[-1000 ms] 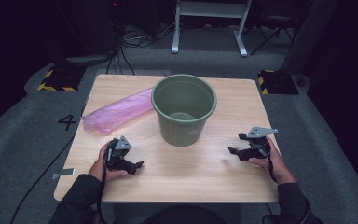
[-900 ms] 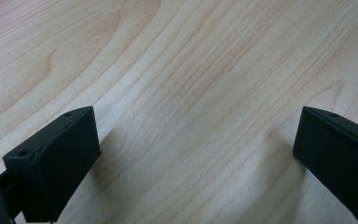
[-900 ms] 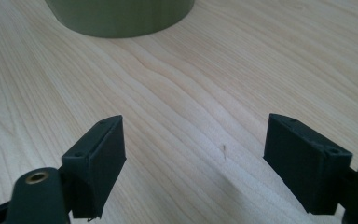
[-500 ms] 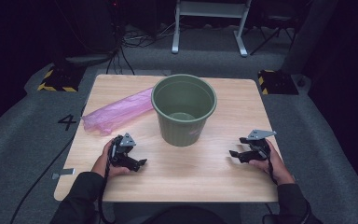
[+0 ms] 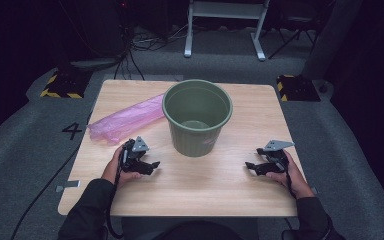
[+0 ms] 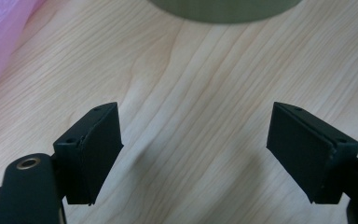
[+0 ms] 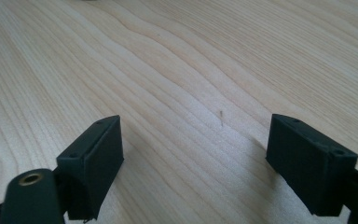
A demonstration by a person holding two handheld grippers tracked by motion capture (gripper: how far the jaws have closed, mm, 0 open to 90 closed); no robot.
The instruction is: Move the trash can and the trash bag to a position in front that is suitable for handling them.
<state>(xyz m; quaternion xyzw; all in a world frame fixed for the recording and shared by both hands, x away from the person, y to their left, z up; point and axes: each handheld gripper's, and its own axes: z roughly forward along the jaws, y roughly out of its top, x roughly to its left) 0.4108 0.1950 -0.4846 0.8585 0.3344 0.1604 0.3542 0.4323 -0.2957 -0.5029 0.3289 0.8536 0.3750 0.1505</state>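
At the middle of the desk (image 5: 220, 195) a green bucket (image 5: 197, 118) stands upright, mouth up, and just left of it, seemingly touching, lies a pink bag (image 5: 122, 120) whose long axis runs from the near left up to the far right. The left hand-held gripper (image 5: 149, 165) sits near the bucket's near-left side and the right hand-held gripper (image 5: 252, 166) at the near right, each with its jaws spread wide over bare wood, pointing inward. Against the frame half a second ago, both have barely shifted, while bucket and bag lie as before.
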